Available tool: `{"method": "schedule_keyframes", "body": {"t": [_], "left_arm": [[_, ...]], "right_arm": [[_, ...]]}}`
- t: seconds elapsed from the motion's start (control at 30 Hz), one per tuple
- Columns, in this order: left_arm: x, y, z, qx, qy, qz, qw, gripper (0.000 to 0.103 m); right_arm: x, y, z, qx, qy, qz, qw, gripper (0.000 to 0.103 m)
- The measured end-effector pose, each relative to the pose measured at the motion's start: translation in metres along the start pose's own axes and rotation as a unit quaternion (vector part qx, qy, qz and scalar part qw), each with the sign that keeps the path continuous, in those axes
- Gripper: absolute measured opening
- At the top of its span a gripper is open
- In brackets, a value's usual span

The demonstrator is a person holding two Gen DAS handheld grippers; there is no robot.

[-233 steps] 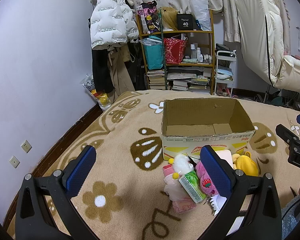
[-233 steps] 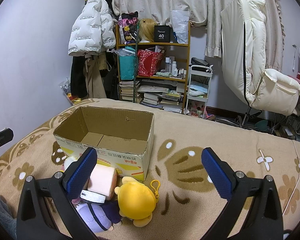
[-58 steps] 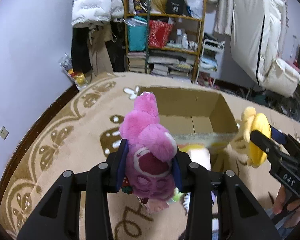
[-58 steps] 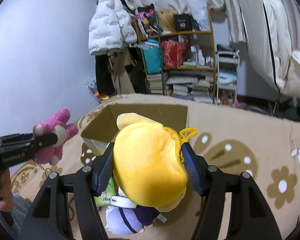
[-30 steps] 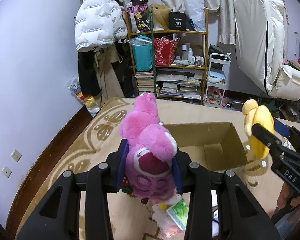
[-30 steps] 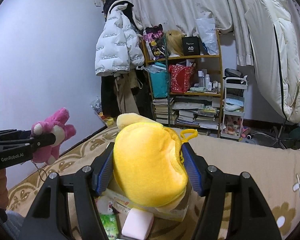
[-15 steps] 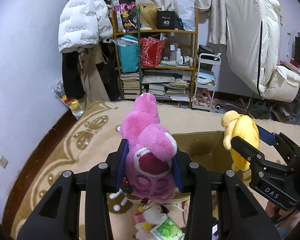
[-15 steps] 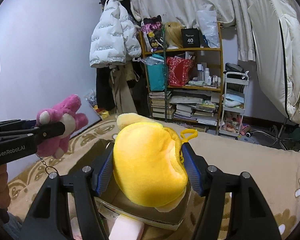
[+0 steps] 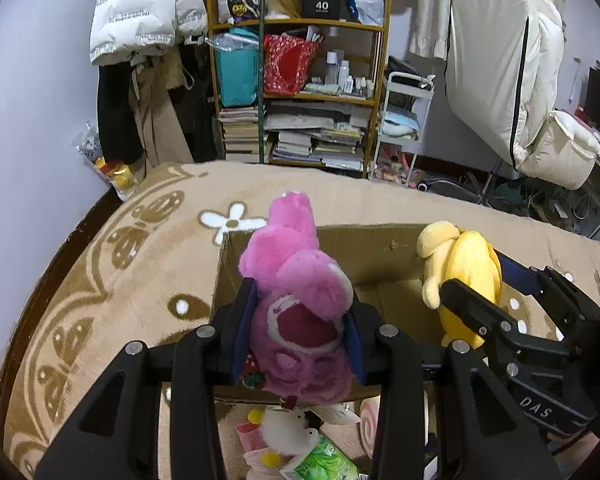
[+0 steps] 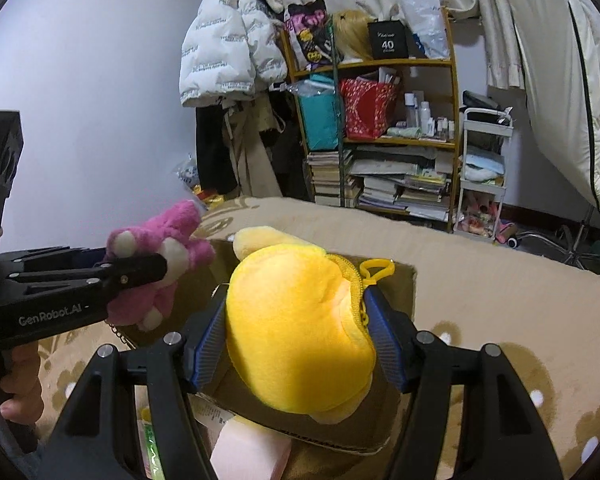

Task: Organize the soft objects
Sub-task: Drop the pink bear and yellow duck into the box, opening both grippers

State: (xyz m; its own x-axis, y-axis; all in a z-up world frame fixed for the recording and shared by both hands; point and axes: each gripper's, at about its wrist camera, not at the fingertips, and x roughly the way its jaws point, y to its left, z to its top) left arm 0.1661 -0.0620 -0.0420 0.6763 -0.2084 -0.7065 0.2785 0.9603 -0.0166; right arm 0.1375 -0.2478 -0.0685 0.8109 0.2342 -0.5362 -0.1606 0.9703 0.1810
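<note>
- The left claw [image 9: 298, 330] is clamped on a fluffy pink plush bear [image 9: 300, 300], its blue pads pressing the toy's sides; the bear's long axis runs forward along the fingers.
- The right claw [image 10: 296, 330] grips a round yellow plush toy with a plastic clip [image 10: 300, 328], squeezed between both pads.
- Both toys hang over the open brown cardboard box [image 9: 384, 256] on the beige patterned rug [image 9: 140, 264].
- The box cavity lies directly below and ahead of each claw, so I judge release comes next.
- More soft items, including a green tissue pack [image 9: 324, 464], lie on the rug just beside the box's near wall.
</note>
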Motion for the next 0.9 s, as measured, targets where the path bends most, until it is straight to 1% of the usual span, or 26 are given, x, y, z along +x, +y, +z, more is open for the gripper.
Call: {"method": "schedule_keyframes", "body": {"t": [0.27, 0.33, 0.47, 0.53, 0.6, 0.63, 0.67, 0.73, 0.8, 0.9], "left_arm": [[0.008, 0.002, -0.005, 0.002, 0.018, 0.000, 0.9998, 0.038], [0.008, 0.002, -0.006, 0.006, 0.021, 0.006, 0.9997, 0.038], [0.007, 0.004, -0.010, 0.005, 0.031, 0.015, 0.9994, 0.038], [0.004, 0.005, -0.013, 0.005, 0.037, 0.022, 0.9990, 0.039], [0.000, 0.006, -0.015, 0.005, 0.040, 0.026, 0.9989, 0.044], [-0.003, 0.008, -0.016, 0.001, 0.041, 0.029, 0.9988, 0.056], [-0.009, 0.009, -0.018, -0.003, 0.034, 0.031, 0.9989, 0.060], [-0.018, 0.010, -0.019, -0.004, 0.028, 0.035, 0.9990, 0.060], [-0.024, 0.012, -0.019, -0.006, 0.027, 0.035, 0.9990, 0.061], [-0.034, 0.013, -0.021, -0.012, 0.025, 0.036, 0.9990, 0.067]], "right_arm": [[0.004, -0.006, -0.007, 0.011, 0.016, 0.011, 1.000, 0.072], [0.004, -0.006, -0.007, 0.012, 0.018, 0.011, 1.000, 0.075], [0.002, -0.005, -0.008, 0.014, 0.016, 0.010, 1.000, 0.077], [0.000, -0.004, -0.008, 0.016, 0.015, 0.010, 1.000, 0.081], [-0.002, -0.003, -0.008, 0.017, 0.016, 0.010, 1.000, 0.083], [-0.004, -0.002, -0.008, 0.014, 0.016, 0.011, 1.000, 0.084], [-0.007, 0.000, -0.007, 0.011, 0.016, 0.010, 1.000, 0.084], [-0.014, 0.003, -0.007, 0.001, 0.008, 0.008, 1.000, 0.092], [-0.022, 0.007, -0.006, -0.004, -0.002, 0.007, 1.000, 0.096], [-0.030, 0.011, -0.005, -0.004, -0.007, 0.010, 1.000, 0.101]]}}
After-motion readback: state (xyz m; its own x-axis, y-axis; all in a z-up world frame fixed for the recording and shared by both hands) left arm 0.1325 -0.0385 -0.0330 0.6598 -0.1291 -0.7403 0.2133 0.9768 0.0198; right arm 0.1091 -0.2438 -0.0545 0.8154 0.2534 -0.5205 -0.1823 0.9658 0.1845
